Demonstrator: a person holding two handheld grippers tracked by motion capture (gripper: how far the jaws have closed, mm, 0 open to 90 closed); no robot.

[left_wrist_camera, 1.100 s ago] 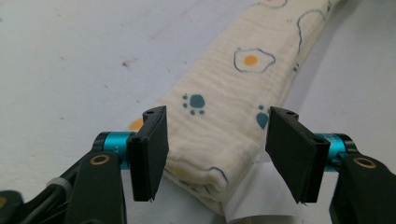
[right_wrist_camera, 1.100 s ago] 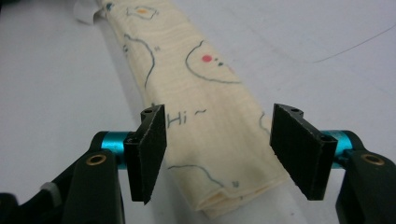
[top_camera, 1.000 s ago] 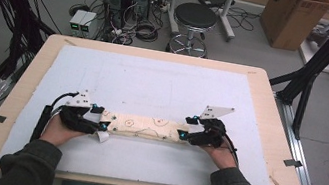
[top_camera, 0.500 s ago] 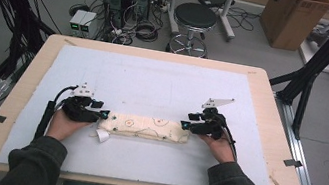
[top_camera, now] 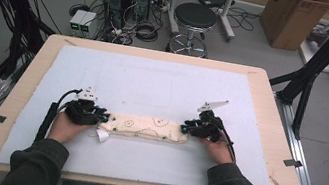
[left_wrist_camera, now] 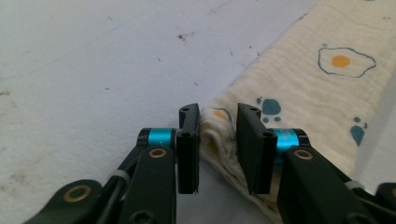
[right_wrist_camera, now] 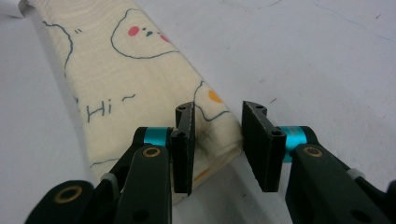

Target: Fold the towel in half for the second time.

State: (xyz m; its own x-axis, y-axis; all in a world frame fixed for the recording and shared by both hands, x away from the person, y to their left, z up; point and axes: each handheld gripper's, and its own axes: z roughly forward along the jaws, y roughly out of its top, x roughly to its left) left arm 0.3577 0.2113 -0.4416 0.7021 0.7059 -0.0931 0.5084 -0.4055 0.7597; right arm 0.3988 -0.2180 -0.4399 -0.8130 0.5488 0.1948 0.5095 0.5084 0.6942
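Cloth (top_camera: pixel 149 128) lies already folded into a long narrow strip across the near middle of the white mat (top_camera: pixel 154 80), which covers the wooden table (top_camera: pixel 269 120), so from the high view I judge the lengthwise folds done and an end-to-end fold next. My left gripper (top_camera: pixel 103 118) sits at the strip's left end and my right gripper (top_camera: pixel 186 127) at its right end, both low on the mat, with a small white tag (top_camera: pixel 102 136) poking out near the left end. In the left gripper view the jaws have just been closing, and the cream corner of the cloth (left_wrist_camera: pixel 219 133) is bunched between them; the pads look to be touching the fabric on both sides, so I read this one as pinched on the cloth, though lightly. In the right gripper view the jaws have also been closing, with the corner of the cloth (right_wrist_camera: pixel 212 135) between them; the left pad meets the fabric, but a gap shows beside the right pad, so this grip is not yet made. What is left, as I judge it: finish the right pinch, lift both ends, and bring one end over the other to halve the strip.
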